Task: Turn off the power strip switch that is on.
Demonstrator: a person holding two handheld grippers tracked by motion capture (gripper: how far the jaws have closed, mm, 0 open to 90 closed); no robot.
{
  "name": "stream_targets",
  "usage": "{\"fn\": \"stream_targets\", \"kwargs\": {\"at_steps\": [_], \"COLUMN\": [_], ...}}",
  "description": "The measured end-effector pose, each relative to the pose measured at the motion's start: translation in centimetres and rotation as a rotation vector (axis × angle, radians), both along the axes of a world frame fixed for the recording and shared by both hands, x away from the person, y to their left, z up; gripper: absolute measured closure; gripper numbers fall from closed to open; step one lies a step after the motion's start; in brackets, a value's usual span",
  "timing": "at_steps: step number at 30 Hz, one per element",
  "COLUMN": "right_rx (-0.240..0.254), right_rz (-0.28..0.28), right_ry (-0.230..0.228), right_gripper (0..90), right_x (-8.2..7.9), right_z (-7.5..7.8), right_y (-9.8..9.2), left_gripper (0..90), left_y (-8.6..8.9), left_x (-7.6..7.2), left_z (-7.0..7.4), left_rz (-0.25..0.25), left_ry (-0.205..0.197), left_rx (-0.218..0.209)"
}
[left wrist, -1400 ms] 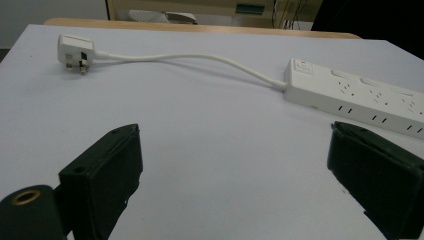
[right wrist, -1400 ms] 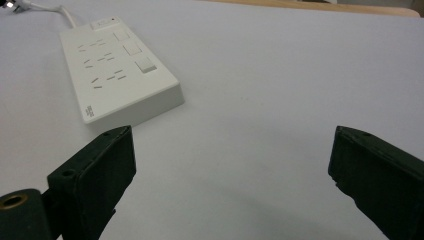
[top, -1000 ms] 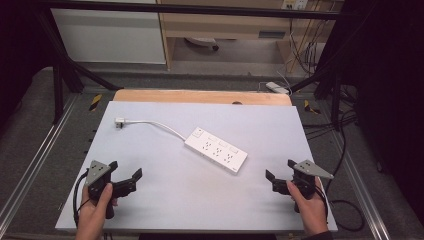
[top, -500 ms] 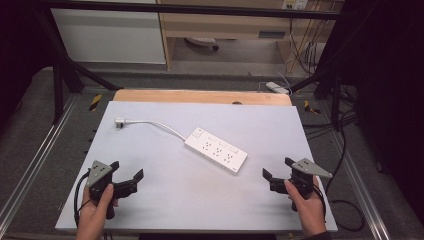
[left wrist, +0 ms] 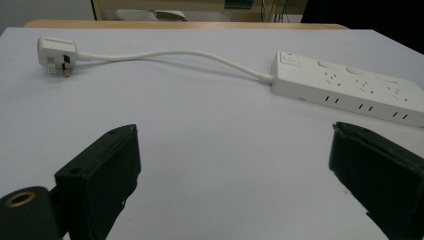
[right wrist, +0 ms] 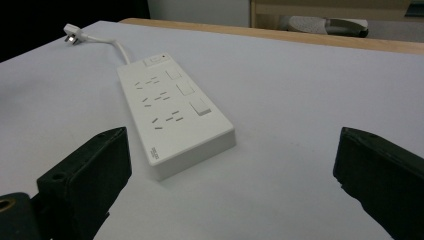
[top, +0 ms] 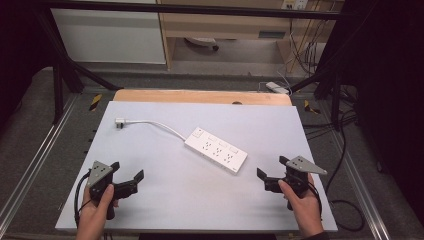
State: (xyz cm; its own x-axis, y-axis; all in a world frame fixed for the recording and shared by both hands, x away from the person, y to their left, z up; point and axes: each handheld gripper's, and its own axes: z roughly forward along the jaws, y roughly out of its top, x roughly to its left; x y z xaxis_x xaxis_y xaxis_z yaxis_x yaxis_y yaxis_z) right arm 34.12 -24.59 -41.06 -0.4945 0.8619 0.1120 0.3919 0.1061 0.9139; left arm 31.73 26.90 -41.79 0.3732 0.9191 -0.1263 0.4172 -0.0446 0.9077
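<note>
The left gripper view showed the plug [left wrist: 56,54]'s pins; both the left gripper [top: 129,177] and right gripper [top: 270,173] hovered low, jaws wide, empty, flanking the power strip [top: 216,150].

tool [right wrist: 235,180] jaws wide apart | power strip [right wrist: 172,112] just ahead, untouched

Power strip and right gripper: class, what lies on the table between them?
Nothing. In the right gripper view, bare white table separates the open right gripper from the power strip; the high view agrees.
</note>
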Motion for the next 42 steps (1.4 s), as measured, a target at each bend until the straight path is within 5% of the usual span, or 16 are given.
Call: {"fn": "stream_targets", "kwargs": {"at_steps": [15, 31, 42], "right_rx": [-0.014, -0.058, -0.076], "right_rz": [0.069, 0.081, 0.086], "right_ry": [0.007, 0.038, 0.058], "right_gripper": [3.3, 5.1, 17.9], "right_x": [3.2, 8.0, 10.7], "right_z": [3.2, 4.4, 4.0], "right_y": [2.9, 6.1, 8.0], "left_gripper": [6.2, 6.2, 6.1], "left_y": [-0.2, -0.3, -0.4], "left_x": [0.0, -0.1, -0.1], "left_z": [0.0, 0.0, 0.0], "left_rz": [-0.015, -0.023, -0.031], "left_ry": [0.001, 0.0, -0.001], "left_rx": [0.014, 0.016, 0.02]}}
